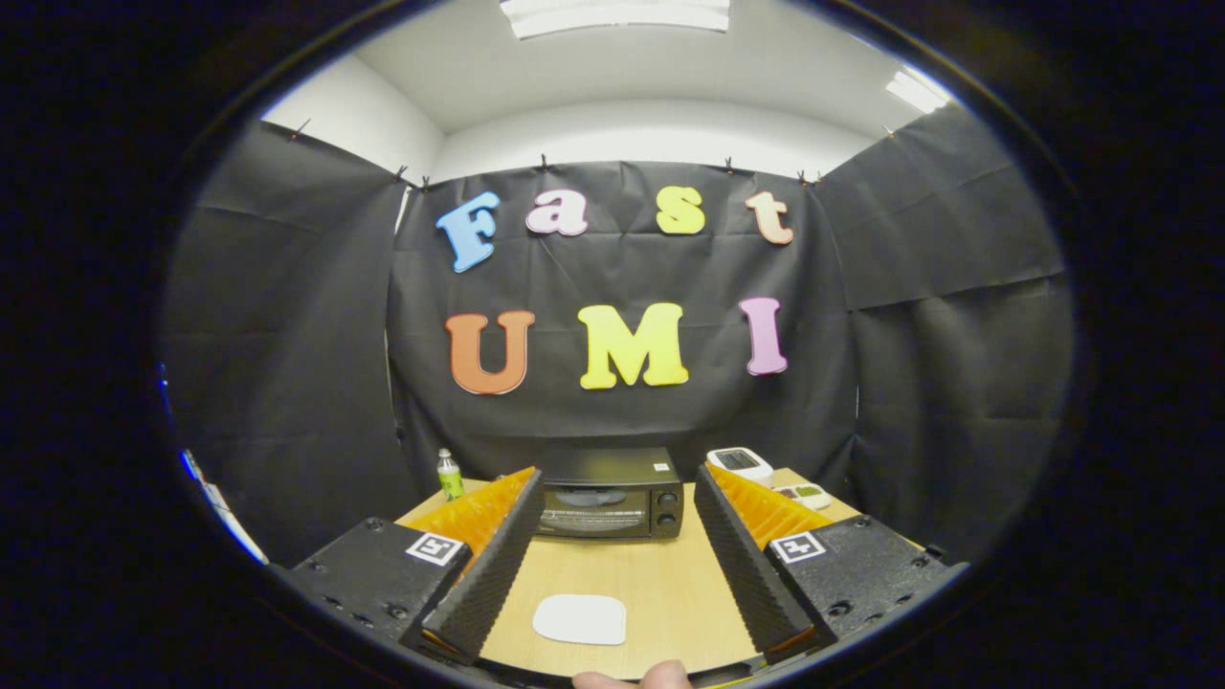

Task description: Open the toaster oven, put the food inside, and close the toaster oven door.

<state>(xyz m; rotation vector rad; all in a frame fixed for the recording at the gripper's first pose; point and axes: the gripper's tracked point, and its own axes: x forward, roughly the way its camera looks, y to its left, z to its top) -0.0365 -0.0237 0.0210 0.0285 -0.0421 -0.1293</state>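
Note:
A black toaster oven (612,494) stands at the far end of the wooden table (660,574), its glass door shut and its knobs on the right side. My gripper (614,483) is open, with the fingers spread wide and the oven framed beyond them. A flat white piece of food or a plate (580,619) lies on the table between the fingers, close to me. Nothing is held.
A small green bottle (449,474) stands left of the oven. A white device (740,463) and a small white remote-like item (804,495) lie to the oven's right. A fingertip (634,678) shows just below the white piece. Black cloth walls close in the booth.

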